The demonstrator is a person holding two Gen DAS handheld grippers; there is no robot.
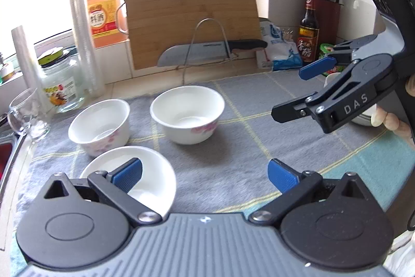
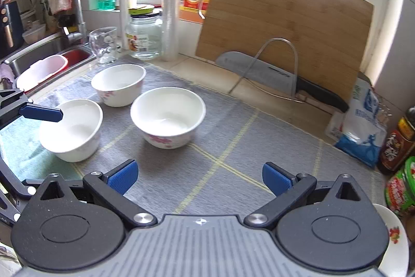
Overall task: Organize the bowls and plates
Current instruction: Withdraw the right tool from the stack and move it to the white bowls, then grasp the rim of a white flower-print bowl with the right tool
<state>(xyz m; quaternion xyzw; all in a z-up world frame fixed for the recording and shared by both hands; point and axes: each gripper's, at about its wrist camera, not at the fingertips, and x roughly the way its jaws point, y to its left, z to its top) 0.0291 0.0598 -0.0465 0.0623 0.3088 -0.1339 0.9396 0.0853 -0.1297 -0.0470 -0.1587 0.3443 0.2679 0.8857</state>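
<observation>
Both the left tool (image 1: 205,173) and right tool (image 2: 199,178) hover wide and empty above the bench cloth (image 2: 233,147), where three white bowls (image 2: 168,116) stand apart, probably waiting to be stacked

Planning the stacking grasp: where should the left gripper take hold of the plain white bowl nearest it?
Grip the near rim of the plain white bowl, one finger inside and one outside the thin wall, coming down from above. It sits upright and empty on the mat, directly below the open left gripper, and seems too wide to span.
</observation>
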